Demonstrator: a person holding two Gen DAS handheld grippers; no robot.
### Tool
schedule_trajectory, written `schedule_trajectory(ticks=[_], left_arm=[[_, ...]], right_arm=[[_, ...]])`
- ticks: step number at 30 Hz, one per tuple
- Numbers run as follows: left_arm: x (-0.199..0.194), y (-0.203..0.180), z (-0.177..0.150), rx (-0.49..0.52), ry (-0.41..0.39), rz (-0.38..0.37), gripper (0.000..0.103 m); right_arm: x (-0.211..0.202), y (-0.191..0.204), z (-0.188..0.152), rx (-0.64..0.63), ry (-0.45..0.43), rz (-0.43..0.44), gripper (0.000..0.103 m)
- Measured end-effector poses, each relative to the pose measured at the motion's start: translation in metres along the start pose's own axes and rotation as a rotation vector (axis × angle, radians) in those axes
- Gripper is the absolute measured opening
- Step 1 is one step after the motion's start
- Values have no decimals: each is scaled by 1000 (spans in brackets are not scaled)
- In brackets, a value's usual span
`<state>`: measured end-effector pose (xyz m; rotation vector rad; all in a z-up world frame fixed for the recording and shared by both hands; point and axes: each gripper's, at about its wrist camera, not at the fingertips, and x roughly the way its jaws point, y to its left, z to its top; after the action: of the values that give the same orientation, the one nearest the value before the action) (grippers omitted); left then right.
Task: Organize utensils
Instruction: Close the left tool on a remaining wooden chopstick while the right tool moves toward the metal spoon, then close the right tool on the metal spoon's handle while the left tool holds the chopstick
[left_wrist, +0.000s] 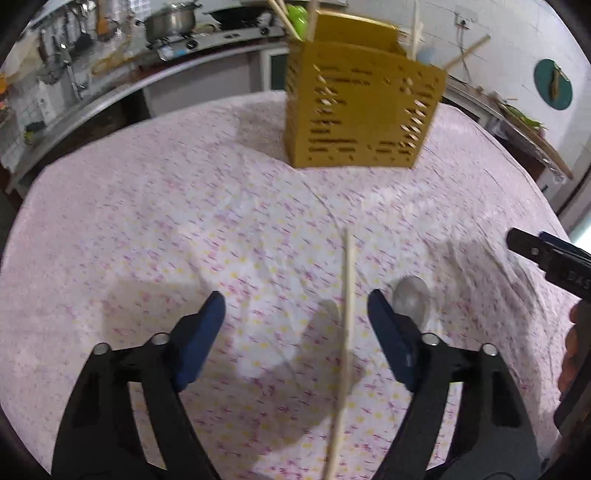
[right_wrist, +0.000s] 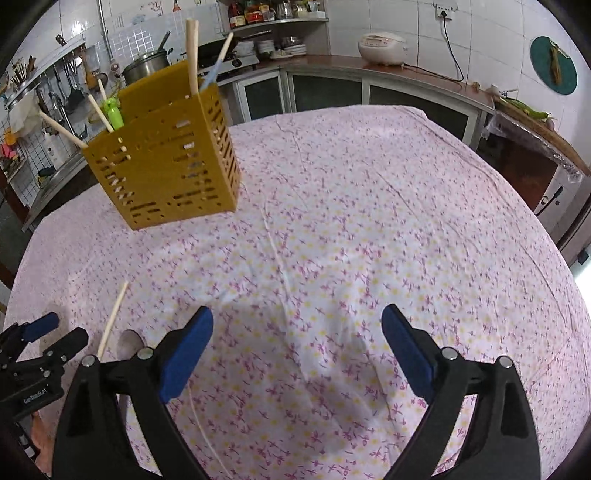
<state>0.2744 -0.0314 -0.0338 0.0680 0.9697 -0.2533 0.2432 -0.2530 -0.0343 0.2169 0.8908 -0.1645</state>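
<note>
A yellow slotted utensil holder (left_wrist: 364, 110) stands on the far side of the table with several chopsticks and a green utensil in it; it also shows in the right wrist view (right_wrist: 166, 166). My left gripper (left_wrist: 295, 310) is open, its jaws on either side of a single wooden chopstick (left_wrist: 347, 332) lying on the cloth. A translucent spoon (left_wrist: 410, 295) lies just right of it. My right gripper (right_wrist: 297, 332) is open and empty over bare cloth. The chopstick (right_wrist: 112, 319) and spoon (right_wrist: 129, 343) show at its lower left, beside the left gripper (right_wrist: 55, 336).
The table wears a pink flowered cloth (right_wrist: 369, 221). Kitchen counters with a pot (left_wrist: 171, 20), a stove and a rice cooker (right_wrist: 382, 48) run behind it. The right gripper's body (left_wrist: 546, 254) enters the left wrist view at the right edge.
</note>
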Motion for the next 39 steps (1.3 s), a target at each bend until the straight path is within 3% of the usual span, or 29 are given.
schedule_trajectory(ticks=[8,13,20,26,28,39], left_arm=[[6,-16,-2,31,14,-53,61],[21,-21,-3,53,59,-40,39],[34,-27,6,80,51,-5,37],[36,-12,12,53,59,-4,5],[35,-5,12,41,65,-23,5],[18,33,3,-9,58,36,5]], right_arm=[[5,6,-6,-27,28,-21,90],[7,4,-8,-19,38,-19,90],[11,18,-11,-34,57,-8,90],[10,40,-13,-80,83,7,90],[12,47,-13,-82,102,32,90],[11,99,-16,-130,147,91,89]])
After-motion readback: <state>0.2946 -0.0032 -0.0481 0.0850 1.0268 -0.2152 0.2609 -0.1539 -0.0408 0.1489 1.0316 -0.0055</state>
